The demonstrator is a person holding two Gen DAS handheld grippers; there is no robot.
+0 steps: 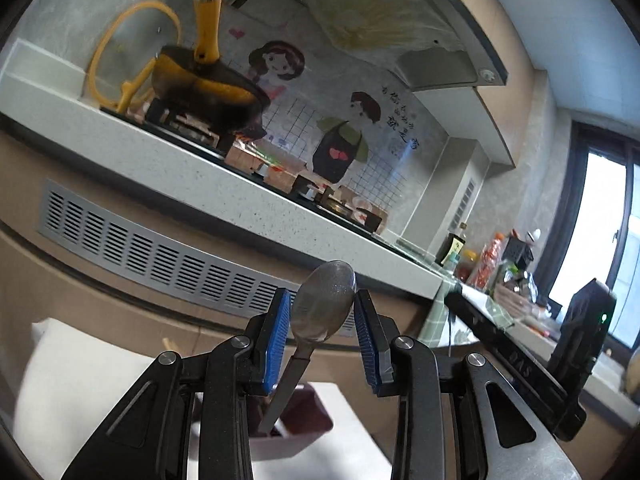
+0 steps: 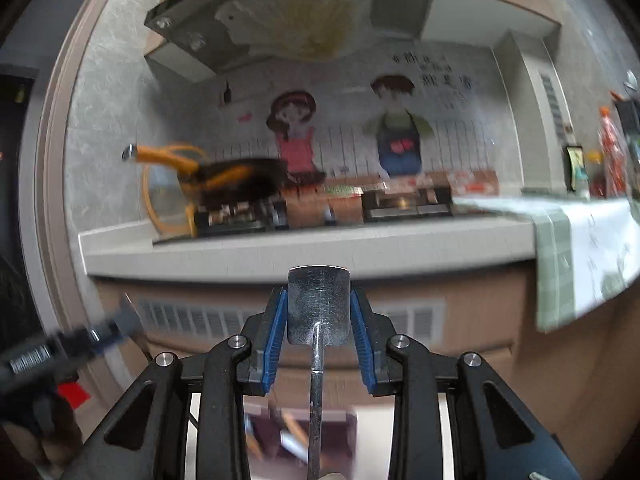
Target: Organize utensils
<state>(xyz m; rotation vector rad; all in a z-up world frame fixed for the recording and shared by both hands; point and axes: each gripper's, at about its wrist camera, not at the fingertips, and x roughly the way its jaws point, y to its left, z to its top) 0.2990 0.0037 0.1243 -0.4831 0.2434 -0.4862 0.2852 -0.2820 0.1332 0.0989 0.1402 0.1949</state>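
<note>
My left gripper (image 1: 322,316) is shut on the bowl of a metal spoon (image 1: 324,304); both blue pads press its sides. The spoon's dark handle hangs down toward a maroon utensil holder (image 1: 312,420) on a white surface below. My right gripper (image 2: 319,312) is shut on the flat head of a metal spatula (image 2: 319,304), whose thin shaft runs straight down between the fingers. Under it the maroon holder (image 2: 272,436) shows blurred, with other utensils inside. The left gripper (image 2: 128,318) appears blurred at the left edge of the right wrist view.
A pale countertop (image 2: 304,248) lies ahead at about gripper height. It carries a gas stove with a yellow-handled pan (image 1: 204,80). A range hood (image 2: 280,12) hangs above, and a vent grille (image 1: 152,256) sits below. A checked cloth (image 2: 560,260) and bottles (image 1: 492,260) are at the right.
</note>
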